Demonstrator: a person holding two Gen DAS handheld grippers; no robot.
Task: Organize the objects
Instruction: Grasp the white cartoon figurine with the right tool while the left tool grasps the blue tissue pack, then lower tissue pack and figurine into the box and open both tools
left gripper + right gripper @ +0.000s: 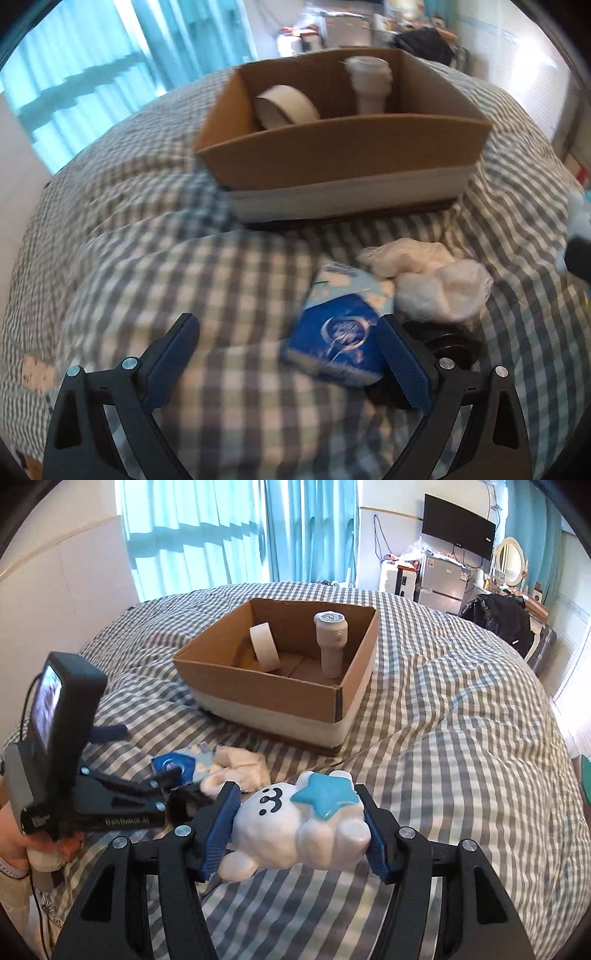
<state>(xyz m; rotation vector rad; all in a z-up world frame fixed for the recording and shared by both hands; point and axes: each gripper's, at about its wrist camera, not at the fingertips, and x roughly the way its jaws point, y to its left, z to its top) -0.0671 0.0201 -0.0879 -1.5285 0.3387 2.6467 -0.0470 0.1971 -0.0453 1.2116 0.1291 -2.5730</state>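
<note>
Right gripper (301,830): fingers closed on a white bear figurine (295,830) with a blue star (325,794) on it, held lying sideways above the checked bedspread (443,738). Bear's face print is visible; it carries no readable text.

Left gripper (291,365): fingers spread wide, empty. Its right finger sits just beside a blue packet (340,339) bearing a white swirl logo; lettering too blurred to read. White crumpled bag (432,280) lies against the packet.

Cardboard box (258,679) stands on the bed beyond, holding a tape roll (264,648) on edge and an upright white bottle (330,642).

The left gripper body shows the marking "GenRobot.AI" in the right wrist view, partly legible.
</note>
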